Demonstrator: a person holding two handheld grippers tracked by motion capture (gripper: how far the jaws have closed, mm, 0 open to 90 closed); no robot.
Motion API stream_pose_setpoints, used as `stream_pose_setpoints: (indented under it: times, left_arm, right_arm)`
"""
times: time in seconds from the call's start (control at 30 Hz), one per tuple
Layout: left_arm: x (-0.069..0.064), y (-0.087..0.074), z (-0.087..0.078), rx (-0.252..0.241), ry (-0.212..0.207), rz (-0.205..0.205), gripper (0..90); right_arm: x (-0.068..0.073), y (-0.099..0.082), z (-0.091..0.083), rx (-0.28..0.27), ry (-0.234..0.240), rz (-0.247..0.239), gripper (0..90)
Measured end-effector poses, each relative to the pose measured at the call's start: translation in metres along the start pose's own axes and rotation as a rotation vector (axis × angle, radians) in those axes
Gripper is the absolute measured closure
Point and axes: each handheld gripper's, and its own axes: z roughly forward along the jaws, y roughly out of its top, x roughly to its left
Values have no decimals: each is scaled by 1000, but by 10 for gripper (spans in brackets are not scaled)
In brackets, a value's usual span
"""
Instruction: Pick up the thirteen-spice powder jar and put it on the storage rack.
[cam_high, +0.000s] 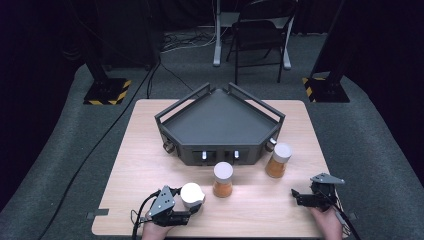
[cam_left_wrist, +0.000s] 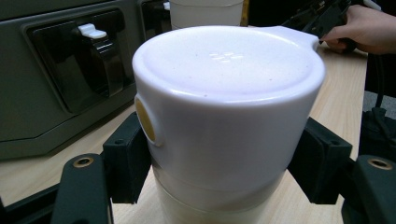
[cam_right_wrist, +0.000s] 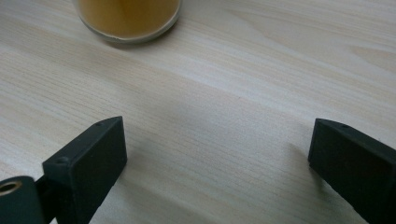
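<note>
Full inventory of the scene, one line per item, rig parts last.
table: 1, light wood, centre of the grey floor.
tray rack: 1, dark grey, angular, with rails, far middle of the table.
spice jars: 3, white caps; two with orange contents in front of the rack, middle jar and right jar; third jar near left, between the left jaws.
folding chair: 1, black, beyond the table.
stand bases: 2, black with yellow-black stripes, far left and far right.
left gripper: 1, black, shut on the third jar.
right gripper: 1, black, open, over bare table.
</note>
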Motion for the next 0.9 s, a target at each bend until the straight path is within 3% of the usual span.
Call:
stream_pose_setpoints:
  times: [0.47, 0.9]
  left_arm:
    - [-6, 2, -2, 4, 24, -10, 303]
    - [-3, 12, -16, -49, 76, -43, 304]
  right_arm:
    - [0, 0, 0, 0, 2, -1, 33]
    - [0, 0, 0, -1, 3, -3, 33]
